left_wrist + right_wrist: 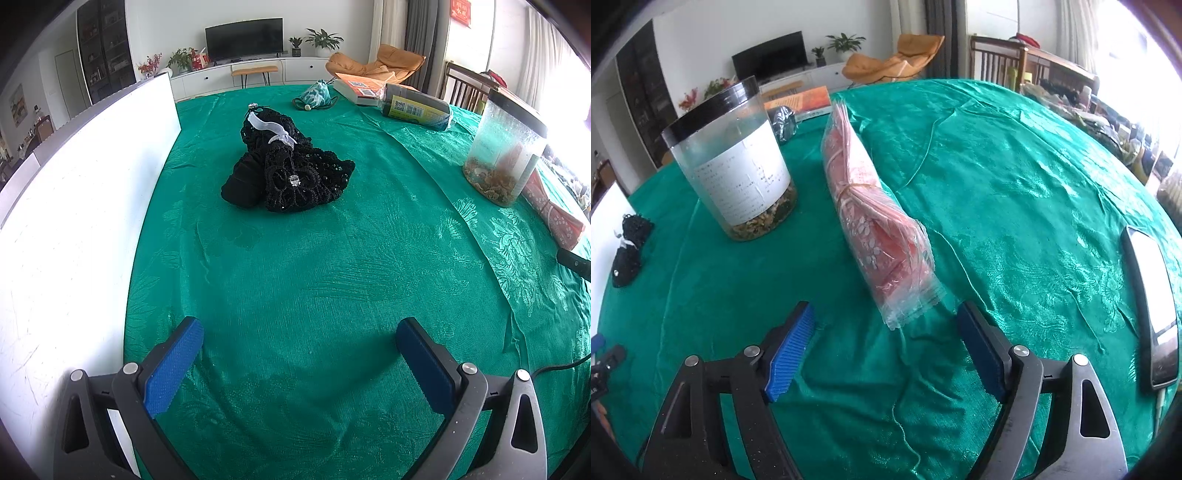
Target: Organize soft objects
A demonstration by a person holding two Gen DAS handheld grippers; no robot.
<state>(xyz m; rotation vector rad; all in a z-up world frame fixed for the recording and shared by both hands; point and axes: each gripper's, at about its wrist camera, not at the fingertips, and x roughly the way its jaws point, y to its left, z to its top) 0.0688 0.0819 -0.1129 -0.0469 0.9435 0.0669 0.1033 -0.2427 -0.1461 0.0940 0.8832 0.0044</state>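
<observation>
Black crochet bundle [288, 166]: heaped near the middle of the green tablecloth [314, 277], tied round with a white ribbon [273, 129], small glittering bead at the front. Lies beside the white box [85, 221] at the table's left edge, not touching it. Also seen small at the far left of the right wrist view [628, 247].

Small teal pouch [316, 95]: far side of the table, cord trailing, well apart from the bundle.

Pink packet [871, 221]: flat stack in clear wrap, bound with a thin band, lying lengthwise just ahead of the right gripper.

Clear jar [735, 162]: black lid, paper label, dried matter at the bottom; upright, between bundle and packet. Hard, probably not part of the sorting.

Books and dark wrapped package [413, 105]: far right of the table. Phone [1152, 306]: flat at the right edge.

Left gripper [299, 365]: wide open, holding nothing, low over bare cloth, pointed at the bundle but well short of it.

Right gripper [886, 343]: wide open, holding nothing, near end of the packet almost between its fingers.

Step in hand, judged: first approach, nothing yet gathered; box presumably the destination.

Handling advice: advance left gripper level and close on the dense middle under the ribbon, not on loose lace edges, which would likely stretch and sag. Lift clear before swinging toward the box. For the packet, grip beyond the empty wrap end, near the band, as film alone would likely slip. Keep clear of the jar.
</observation>
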